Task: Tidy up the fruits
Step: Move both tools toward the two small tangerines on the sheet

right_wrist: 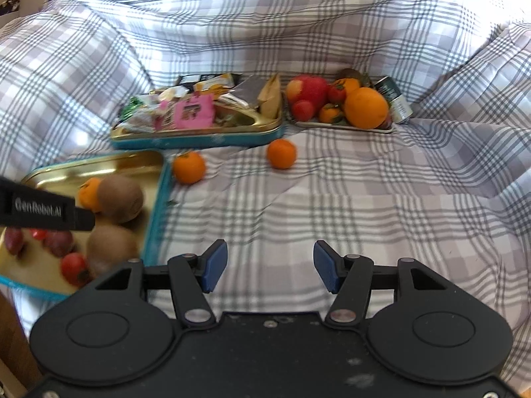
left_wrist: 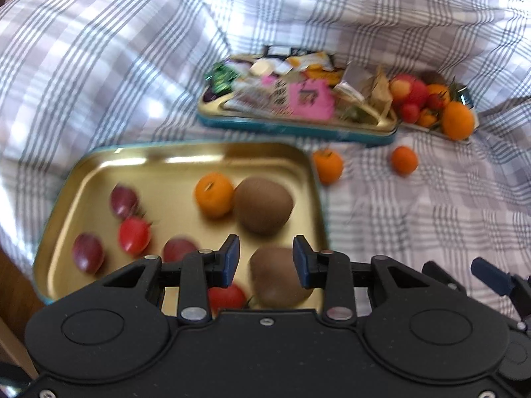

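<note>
A gold tin lid (left_wrist: 99, 172) (right_wrist: 139, 162) lies at the near left on the checked cloth. It holds two kiwis (left_wrist: 264, 205) (left_wrist: 278, 277), a small orange (left_wrist: 214, 194), cherry tomatoes (left_wrist: 133, 234) and dark grapes (left_wrist: 88, 252). My left gripper (left_wrist: 266, 262) is open and empty above the near kiwi, not touching it. My right gripper (right_wrist: 270, 265) is open and empty over bare cloth right of the lid. Two small oranges (right_wrist: 188, 166) (right_wrist: 281, 153) lie loose on the cloth. A white tray (right_wrist: 345, 125) at the back holds an apple, oranges and tomatoes.
A teal tin (right_wrist: 199, 139) (left_wrist: 292, 129) full of snack packets stands behind the lid. A dark can (right_wrist: 396, 99) stands by the white tray. The checked cloth (right_wrist: 365, 199) rises in folds at the back and sides. A wooden edge (left_wrist: 13, 285) shows at the lower left.
</note>
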A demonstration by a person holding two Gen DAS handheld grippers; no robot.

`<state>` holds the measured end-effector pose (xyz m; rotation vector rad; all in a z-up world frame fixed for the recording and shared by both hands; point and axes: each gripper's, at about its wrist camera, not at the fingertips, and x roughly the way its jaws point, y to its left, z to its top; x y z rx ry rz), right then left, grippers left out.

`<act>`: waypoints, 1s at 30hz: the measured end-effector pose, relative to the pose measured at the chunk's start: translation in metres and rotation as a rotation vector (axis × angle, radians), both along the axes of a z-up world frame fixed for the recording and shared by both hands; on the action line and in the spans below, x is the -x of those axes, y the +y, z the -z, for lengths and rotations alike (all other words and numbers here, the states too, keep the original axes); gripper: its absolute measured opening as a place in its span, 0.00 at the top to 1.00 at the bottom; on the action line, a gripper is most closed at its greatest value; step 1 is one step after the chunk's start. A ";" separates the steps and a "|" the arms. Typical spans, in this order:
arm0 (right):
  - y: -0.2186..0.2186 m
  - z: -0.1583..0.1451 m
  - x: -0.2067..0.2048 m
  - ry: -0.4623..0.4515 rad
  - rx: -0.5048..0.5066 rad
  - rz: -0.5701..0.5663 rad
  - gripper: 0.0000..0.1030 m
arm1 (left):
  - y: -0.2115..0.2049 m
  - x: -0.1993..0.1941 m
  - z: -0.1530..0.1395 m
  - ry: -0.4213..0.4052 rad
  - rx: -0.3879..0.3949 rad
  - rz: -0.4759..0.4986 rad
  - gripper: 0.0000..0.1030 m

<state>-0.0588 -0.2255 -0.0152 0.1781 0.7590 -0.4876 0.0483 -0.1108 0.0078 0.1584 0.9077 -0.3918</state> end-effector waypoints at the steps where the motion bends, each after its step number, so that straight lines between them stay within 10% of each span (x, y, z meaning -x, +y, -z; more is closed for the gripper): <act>1: -0.004 0.000 -0.001 -0.001 0.001 0.006 0.41 | -0.004 -0.003 -0.001 -0.003 0.003 0.003 0.57; 30: -0.073 0.017 -0.037 -0.059 -0.039 0.051 0.41 | -0.103 -0.059 0.038 -0.027 0.002 0.052 0.57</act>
